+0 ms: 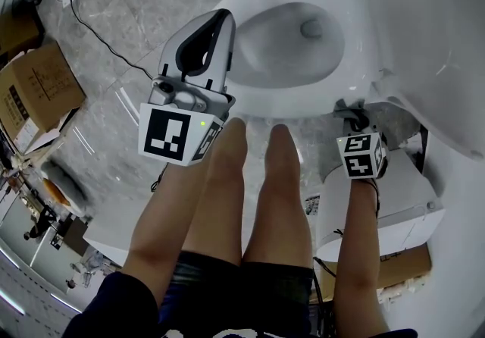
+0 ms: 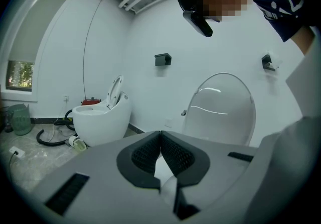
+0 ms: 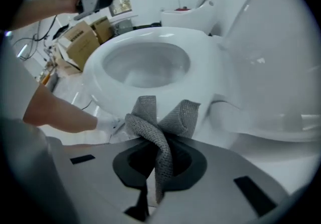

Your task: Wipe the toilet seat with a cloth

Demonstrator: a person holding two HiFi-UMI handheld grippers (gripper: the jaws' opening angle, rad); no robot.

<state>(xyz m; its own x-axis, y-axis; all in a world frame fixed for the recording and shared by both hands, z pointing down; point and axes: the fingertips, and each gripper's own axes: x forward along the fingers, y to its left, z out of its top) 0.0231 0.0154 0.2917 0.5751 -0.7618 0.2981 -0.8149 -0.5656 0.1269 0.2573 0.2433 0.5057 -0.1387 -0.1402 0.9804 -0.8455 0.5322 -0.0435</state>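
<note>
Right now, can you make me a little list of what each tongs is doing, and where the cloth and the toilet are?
Left tongs: shut, nothing in them
Right tongs: shut on the crumpled grey mesh cloth
Cloth: just in front of the seat's rim; cannot tell if it touches
White oval toilet seat: down on the bowl
White toilet lid: raised

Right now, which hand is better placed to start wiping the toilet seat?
Right. The right tongs hold the grey cloth close to the seat. The left tongs are shut, empty, aimed at the raised lid.
</note>
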